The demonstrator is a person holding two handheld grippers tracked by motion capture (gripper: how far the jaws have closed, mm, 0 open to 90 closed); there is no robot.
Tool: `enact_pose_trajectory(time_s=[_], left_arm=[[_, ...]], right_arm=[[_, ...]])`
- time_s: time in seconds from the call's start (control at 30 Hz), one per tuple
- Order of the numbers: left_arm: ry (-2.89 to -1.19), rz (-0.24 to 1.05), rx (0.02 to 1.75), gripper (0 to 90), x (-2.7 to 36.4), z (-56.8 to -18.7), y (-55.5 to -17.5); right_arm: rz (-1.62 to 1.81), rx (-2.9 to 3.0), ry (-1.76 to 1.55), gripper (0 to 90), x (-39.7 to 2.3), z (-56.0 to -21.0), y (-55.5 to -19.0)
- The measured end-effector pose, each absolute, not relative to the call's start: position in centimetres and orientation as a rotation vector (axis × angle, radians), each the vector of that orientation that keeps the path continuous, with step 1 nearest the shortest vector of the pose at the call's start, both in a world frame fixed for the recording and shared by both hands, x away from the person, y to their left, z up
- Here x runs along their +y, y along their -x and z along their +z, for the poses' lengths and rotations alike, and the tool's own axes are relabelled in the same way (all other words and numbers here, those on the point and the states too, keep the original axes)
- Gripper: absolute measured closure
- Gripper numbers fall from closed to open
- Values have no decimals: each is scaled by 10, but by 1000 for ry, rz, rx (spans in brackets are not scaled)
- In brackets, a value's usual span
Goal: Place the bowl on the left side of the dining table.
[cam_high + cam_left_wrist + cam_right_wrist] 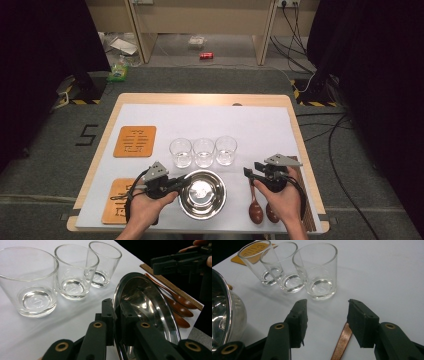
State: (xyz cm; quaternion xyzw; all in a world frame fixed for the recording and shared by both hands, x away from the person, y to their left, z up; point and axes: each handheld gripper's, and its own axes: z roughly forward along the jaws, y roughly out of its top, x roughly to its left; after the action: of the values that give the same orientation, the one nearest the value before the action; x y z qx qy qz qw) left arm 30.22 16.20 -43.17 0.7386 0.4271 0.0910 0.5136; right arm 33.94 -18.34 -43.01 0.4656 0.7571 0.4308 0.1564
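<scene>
1. The left tongs are seen clamped on the near rim of the steel bowl, one jaw inside and one outside.
2. The right tongs are held well open with nothing between the jaws; a wooden spoon lies just beneath them on the bench.
3. Progress is judged early: the bowl is gripped but not yet carried off.
4. The bowl is tilted, its mouth turned up and towards the right tongs; being round, no long axis is shown.
5. Three glasses stand in a row beyond both tongs.
</scene>
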Motion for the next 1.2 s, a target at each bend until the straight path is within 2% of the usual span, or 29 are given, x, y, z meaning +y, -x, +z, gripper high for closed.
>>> enact_pose_trajectory(time_s=[0.37,1.2], left_arm=[[-1751,208,1049,833,170,-427,-305],[-1704,270,1086,833,193,-420,-307]], right_arm=[[1232,2167,-1334,503,-184,-430,-339],[1231,2166,-1342,502,-183,-431,-339]])
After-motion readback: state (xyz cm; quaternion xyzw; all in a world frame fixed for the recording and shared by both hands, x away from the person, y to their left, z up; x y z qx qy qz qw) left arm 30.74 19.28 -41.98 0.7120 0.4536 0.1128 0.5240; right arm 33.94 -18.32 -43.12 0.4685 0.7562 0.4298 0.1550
